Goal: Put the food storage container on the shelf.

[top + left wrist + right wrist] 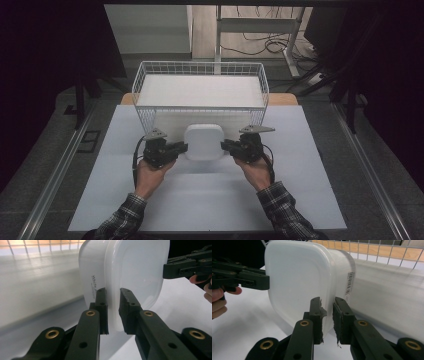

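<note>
A white plastic container with a rounded-square lid sits just in front of the wire basket, with a gripper on each side of it. My left gripper pinches its left rim; the left gripper view shows the jaws closed on the thin lid edge of the container. From the right, my right gripper pinches the opposite rim, its jaws clamped on the container's edge. Each gripper view shows the other gripper across the lid. Whether the container touches the board I cannot tell.
The white wire basket with a white liner stands at the back of the white board, right behind the container. A wooden table edge shows behind the basket. Dark floor, rails and cables surround the board.
</note>
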A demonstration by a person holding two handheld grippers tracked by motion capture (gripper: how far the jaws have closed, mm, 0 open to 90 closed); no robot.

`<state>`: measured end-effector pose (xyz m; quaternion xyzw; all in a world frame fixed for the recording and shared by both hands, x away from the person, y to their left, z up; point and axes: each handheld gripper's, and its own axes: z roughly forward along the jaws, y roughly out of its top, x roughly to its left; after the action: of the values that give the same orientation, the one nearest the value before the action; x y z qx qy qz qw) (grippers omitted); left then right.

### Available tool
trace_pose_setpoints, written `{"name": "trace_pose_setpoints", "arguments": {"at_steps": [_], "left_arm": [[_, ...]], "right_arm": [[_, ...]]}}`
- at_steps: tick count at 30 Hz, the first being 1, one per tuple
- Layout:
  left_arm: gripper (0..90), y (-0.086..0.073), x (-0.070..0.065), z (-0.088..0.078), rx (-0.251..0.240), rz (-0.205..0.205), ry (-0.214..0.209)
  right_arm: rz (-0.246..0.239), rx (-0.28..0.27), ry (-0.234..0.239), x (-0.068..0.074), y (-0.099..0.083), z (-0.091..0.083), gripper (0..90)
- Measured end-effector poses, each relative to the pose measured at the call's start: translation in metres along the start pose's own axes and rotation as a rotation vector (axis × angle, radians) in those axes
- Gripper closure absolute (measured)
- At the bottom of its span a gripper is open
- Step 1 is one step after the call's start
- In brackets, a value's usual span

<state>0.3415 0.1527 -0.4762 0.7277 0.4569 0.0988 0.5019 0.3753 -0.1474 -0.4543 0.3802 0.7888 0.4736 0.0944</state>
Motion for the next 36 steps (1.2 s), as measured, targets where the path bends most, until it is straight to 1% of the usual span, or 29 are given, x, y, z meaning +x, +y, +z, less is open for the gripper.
{"name": "trace_pose_setpoints", "arguments": {"at_steps": [1, 2, 4, 5, 6, 8, 9, 11, 12, 13, 14, 18, 20, 21, 22, 23, 24, 25, 26, 27, 28, 29, 30, 32, 33, 34, 35, 36], "left_arm": [[78.3, 0.000, 0.000, 0.000, 0.000, 0.000, 0.000], [78.3, 0.002, 0.003, 0.002, 0.002, -0.003, 0.000], [78.3, 0.005, 0.006, 0.007, 0.009, -0.009, 0.006], [78.3, 0.006, 0.007, 0.009, 0.012, -0.013, 0.008], [78.3, 0.006, 0.009, 0.012, 0.019, -0.017, 0.010], [78.3, 0.006, 0.010, 0.014, 0.024, -0.016, 0.010], [78.4, 0.005, 0.011, 0.017, 0.031, -0.030, 0.009], [78.3, 0.003, 0.012, 0.018, 0.034, -0.034, 0.010], [78.3, 0.001, 0.012, 0.019, 0.034, -0.042, 0.010], [78.3, 0.001, 0.014, 0.020, 0.036, -0.039, 0.011], [78.3, -0.001, 0.016, 0.022, 0.041, -0.049, 0.012], [78.2, -0.001, 0.019, 0.026, 0.046, -0.062, 0.014], [77.5, 0.001, 0.022, 0.031, 0.046, -0.069, 0.028], [77.0, 0.001, 0.022, 0.031, 0.046, -0.069, 0.028], [76.4, 0.001, 0.025, 0.033, 0.039, -0.076, 0.029], [75.7, 0.001, 0.025, 0.033, 0.039, -0.076, 0.029], [74.8, 0.002, 0.026, 0.034, 0.028, -0.073, 0.030], [74.8, 0.002, 0.025, 0.034, 0.027, -0.066, 0.036], [73.9, 0.003, 0.024, 0.036, 0.023, -0.046, 0.052], [72.3, 0.004, 0.023, 0.037, 0.017, -0.037, 0.062], [69.8, 0.007, 0.024, 0.040, 0.016, -0.028, 0.067], [68.1, 0.007, 0.024, 0.040, 0.016, -0.028, 0.067], [64.8, 0.009, 0.027, 0.041, 0.004, -0.015, 0.080], [59.2, 0.012, 0.031, 0.043, -0.006, -0.021, 0.088], [57.5, 0.012, 0.031, 0.043, -0.006, -0.021, 0.088], [55.6, 0.013, 0.033, 0.045, -0.023, -0.016, 0.104], [55.0, 0.013, 0.033, 0.045, -0.023, -0.016, 0.104], [55.0, 0.014, 0.034, 0.047, -0.036, -0.025, 0.115]], "right_arm": [[0.000, 0.000, 0.000, 0.000, 0.000, 0.000, 77.0], [0.002, 0.000, -0.001, -0.001, 0.002, 0.002, 76.9], [0.014, 0.003, -0.015, -0.007, 0.005, 0.011, 76.5], [0.014, 0.003, -0.015, -0.007, 0.005, 0.011, 76.5], [0.020, 0.011, -0.020, -0.012, 0.005, 0.015, 76.3], [0.025, 0.016, -0.021, -0.013, 0.005, 0.017, 76.2], [0.029, 0.022, -0.019, -0.016, 0.004, 0.020, 76.2], [0.031, 0.024, -0.018, -0.017, 0.003, 0.021, 76.1], [0.034, 0.034, -0.018, -0.018, 0.001, 0.024, 76.1], [0.034, 0.034, -0.018, -0.018, 0.001, 0.024, 76.1], [0.039, 0.040, -0.020, -0.019, 0.000, 0.026, 76.1], [0.047, 0.042, -0.022, -0.021, 0.000, 0.030, 76.0], [0.050, 0.055, -0.030, -0.024, 0.002, 0.034, 75.8], [0.050, 0.055, -0.030, -0.024, 0.002, 0.034, 75.8], [0.070, 0.045, -0.012, -0.025, 0.004, 0.036, 75.7], [0.070, 0.045, -0.012, -0.025, 0.004, 0.036, 75.7], [0.050, 0.040, -0.027, -0.025, 0.006, 0.037, 74.0], [0.050, 0.040, -0.027, -0.025, 0.006, 0.037, 74.0], [0.048, 0.040, -0.031, -0.025, 0.007, 0.038, 73.3], [0.044, 0.033, -0.033, -0.025, 0.008, 0.039, 72.2], [0.035, 0.028, -0.049, -0.025, 0.010, 0.042, 69.1], [0.035, 0.028, -0.049, -0.025, 0.010, 0.042, 69.1], [0.033, 0.031, -0.068, -0.025, 0.012, 0.045, 65.4], [0.046, 0.018, -0.064, -0.027, 0.012, 0.048, 62.3], [0.046, 0.018, -0.064, -0.027, 0.012, 0.048, 62.3], [0.042, -0.002, -0.081, -0.030, 0.012, 0.050, 60.7], [0.042, -0.002, -0.081, -0.030, 0.012, 0.050, 60.7], [0.040, -0.009, -0.088, -0.030, 0.013, 0.051, 60.0]]}}
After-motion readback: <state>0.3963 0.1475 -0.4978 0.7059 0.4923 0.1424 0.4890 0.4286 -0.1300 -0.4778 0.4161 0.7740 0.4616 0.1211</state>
